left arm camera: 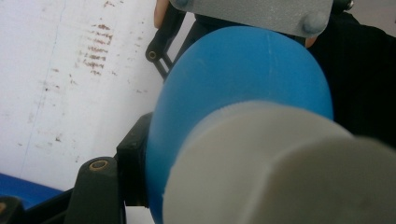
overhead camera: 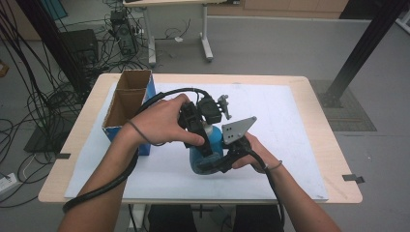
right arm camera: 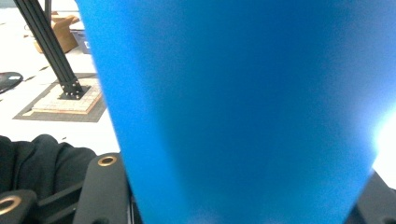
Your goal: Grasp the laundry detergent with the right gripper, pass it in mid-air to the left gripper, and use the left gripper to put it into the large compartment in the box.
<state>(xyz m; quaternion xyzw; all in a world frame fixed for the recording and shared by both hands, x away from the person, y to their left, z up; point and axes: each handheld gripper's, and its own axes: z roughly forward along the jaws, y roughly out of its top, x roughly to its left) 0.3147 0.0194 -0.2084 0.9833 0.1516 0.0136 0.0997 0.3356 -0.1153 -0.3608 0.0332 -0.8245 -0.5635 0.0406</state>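
A blue bottle with a pale grey cap is held tilted just above the white sheet at the table's middle. My left gripper comes down from above and is shut on the bottle's cap end, the person's left hand wrapped round the gripper. My right gripper, with its grey plate on top, is shut on the bottle's blue body from the right side. In the left gripper view the blue body bulges behind the cap, and the right jaw is hidden.
An open cardboard box with blue sides stands at the table's left edge, close to the left forearm. The wooden table edge frames the sheet. Cables, a desk leg and a black frame post stand on the floor beyond.
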